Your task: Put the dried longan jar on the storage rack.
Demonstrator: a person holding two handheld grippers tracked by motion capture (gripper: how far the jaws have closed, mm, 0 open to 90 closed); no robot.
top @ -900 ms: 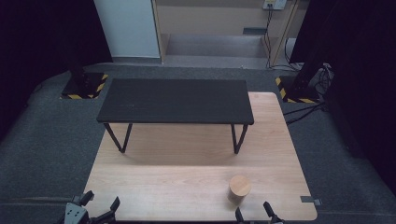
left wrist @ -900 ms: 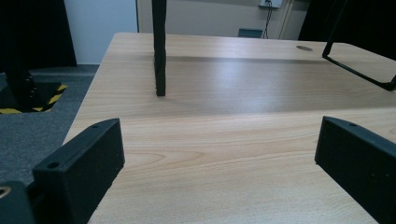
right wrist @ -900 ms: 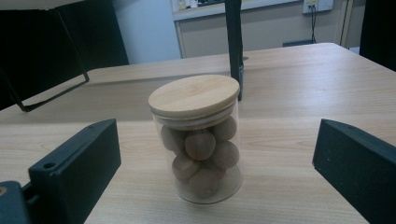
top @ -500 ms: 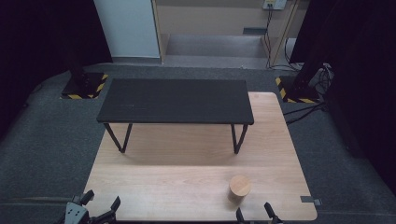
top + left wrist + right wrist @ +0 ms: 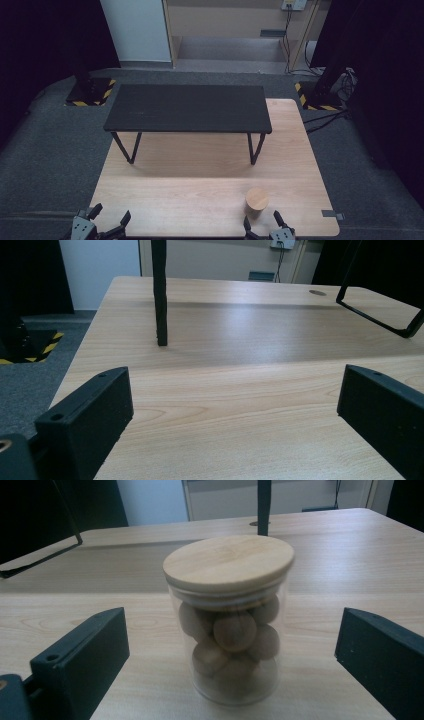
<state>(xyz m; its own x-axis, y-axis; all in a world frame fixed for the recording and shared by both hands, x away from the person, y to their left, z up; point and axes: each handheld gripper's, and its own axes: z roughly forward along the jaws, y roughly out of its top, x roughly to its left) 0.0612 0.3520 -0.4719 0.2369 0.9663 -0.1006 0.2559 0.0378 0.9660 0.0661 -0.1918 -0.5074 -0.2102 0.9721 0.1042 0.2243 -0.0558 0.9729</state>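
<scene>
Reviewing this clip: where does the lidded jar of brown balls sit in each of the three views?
High view: jar near the table's front edge, right of centre, just ahead of the right gripper.
Right gripper view: jar dead centre between the open jaws, upright, lid on.
Left gripper view: not in it.
Shared landmark: the black bench, whose leg stands behind the jar.

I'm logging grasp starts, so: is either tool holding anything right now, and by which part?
Nothing is held. The right tool is open with the lidded jar standing between its jaws, untouched. The left tool is open over the bare wooden table.
</scene>
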